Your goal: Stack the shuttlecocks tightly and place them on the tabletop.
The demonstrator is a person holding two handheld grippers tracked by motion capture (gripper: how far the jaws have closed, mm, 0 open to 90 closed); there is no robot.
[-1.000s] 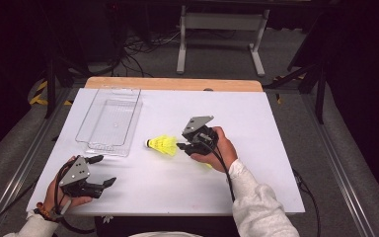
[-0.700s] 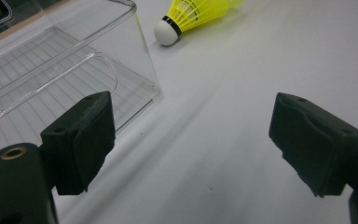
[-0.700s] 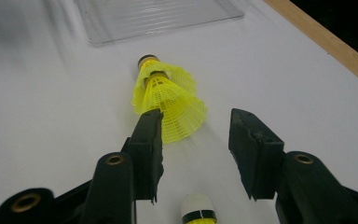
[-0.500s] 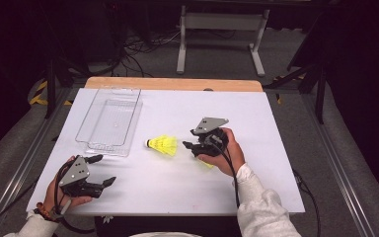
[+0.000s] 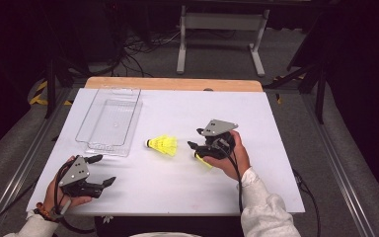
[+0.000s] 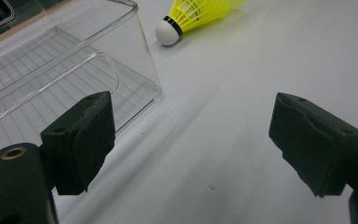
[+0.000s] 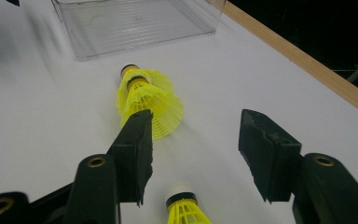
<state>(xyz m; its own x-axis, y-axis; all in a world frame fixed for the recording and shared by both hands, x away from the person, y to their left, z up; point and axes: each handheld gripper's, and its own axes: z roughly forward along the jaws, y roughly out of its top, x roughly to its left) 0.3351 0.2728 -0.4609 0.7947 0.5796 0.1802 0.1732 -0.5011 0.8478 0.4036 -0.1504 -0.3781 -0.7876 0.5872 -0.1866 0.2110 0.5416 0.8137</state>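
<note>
Right gripper (image 5: 196, 150) has slid back from the shuttlecock (image 5: 163, 145), jaws just opening, empty. Left gripper (image 5: 104, 170) rests wide on the white table (image 5: 256, 128), grey floor beyond.

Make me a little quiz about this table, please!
1. What colour is the shuttlecock lying beside the box?
2. True or false: that shuttlecock lies inside the box.
3. The left gripper has its fingers: A) wide apart with nothing between them, B) shut on the shuttlecock, C) clamped on the box's rim.

Key: 1. Yellow, with a white tip. 2. False: it lies on the table outside the box. 3. A.
</note>
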